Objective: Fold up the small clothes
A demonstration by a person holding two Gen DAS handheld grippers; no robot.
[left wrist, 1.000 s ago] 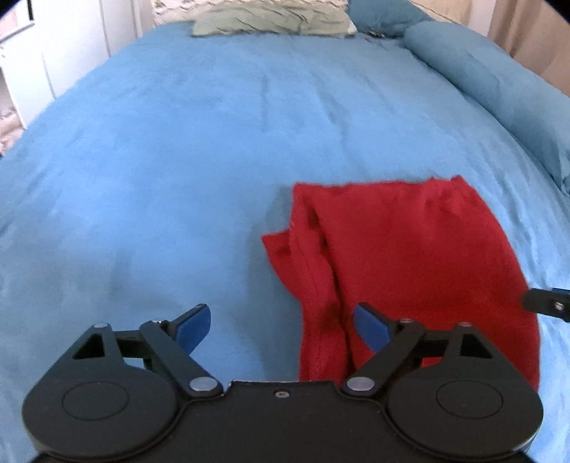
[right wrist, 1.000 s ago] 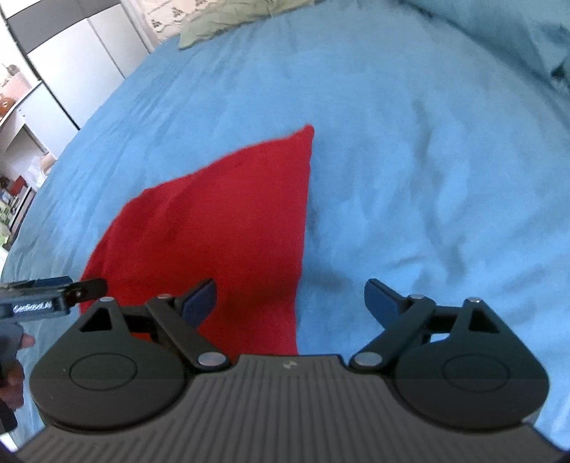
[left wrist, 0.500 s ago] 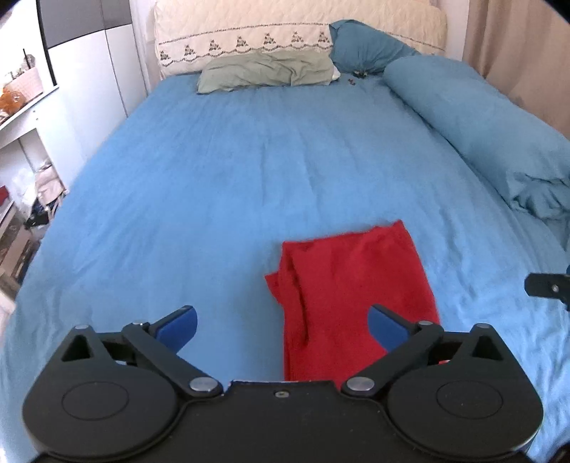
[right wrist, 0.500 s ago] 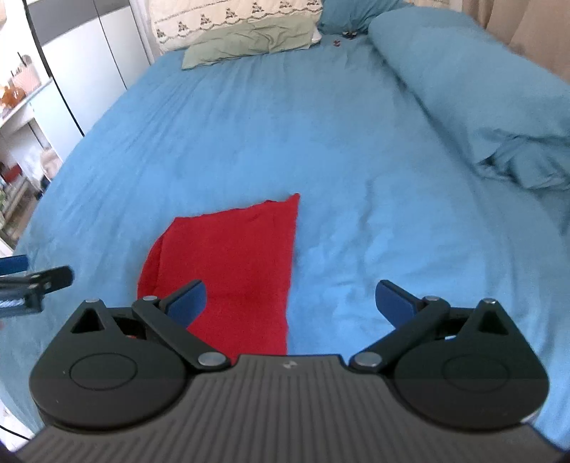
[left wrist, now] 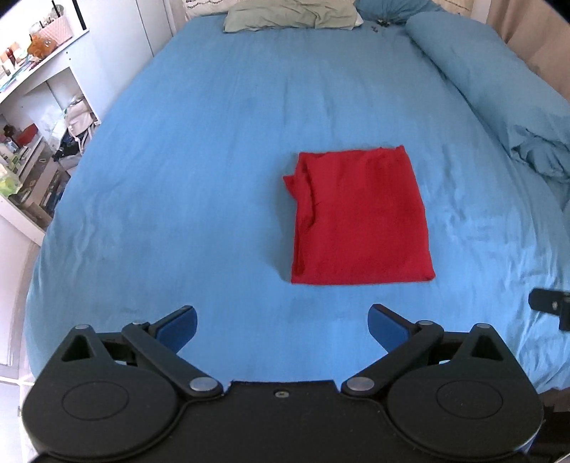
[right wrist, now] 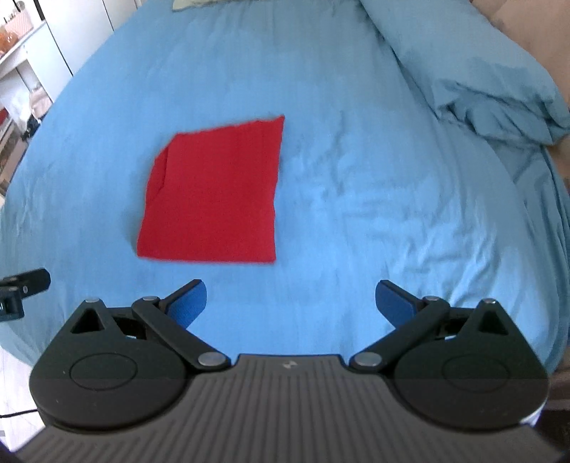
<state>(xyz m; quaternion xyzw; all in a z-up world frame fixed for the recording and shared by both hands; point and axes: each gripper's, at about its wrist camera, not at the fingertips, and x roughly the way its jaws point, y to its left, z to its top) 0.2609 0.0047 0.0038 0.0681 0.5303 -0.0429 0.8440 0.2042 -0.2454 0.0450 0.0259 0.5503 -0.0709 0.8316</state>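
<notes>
A red garment (left wrist: 359, 217) lies folded into a rough rectangle on the blue bed sheet (left wrist: 213, 142), with a small bunched edge at its left side. It also shows in the right wrist view (right wrist: 213, 196). My left gripper (left wrist: 281, 326) is open and empty, held above the sheet short of the garment's near edge. My right gripper (right wrist: 290, 301) is open and empty, also short of the garment and to its right. Neither gripper touches the cloth.
A rolled blue duvet (left wrist: 498, 82) runs along the bed's right side. A green pillow (left wrist: 288, 16) lies at the head. White shelves with clutter (left wrist: 32, 117) stand left of the bed. The other gripper's tip shows at each frame's edge (left wrist: 552, 306).
Both grippers have pulled back and up from the red garment, which now lies wholly ahead of the fingers. Both stay open. The garment lies still.
</notes>
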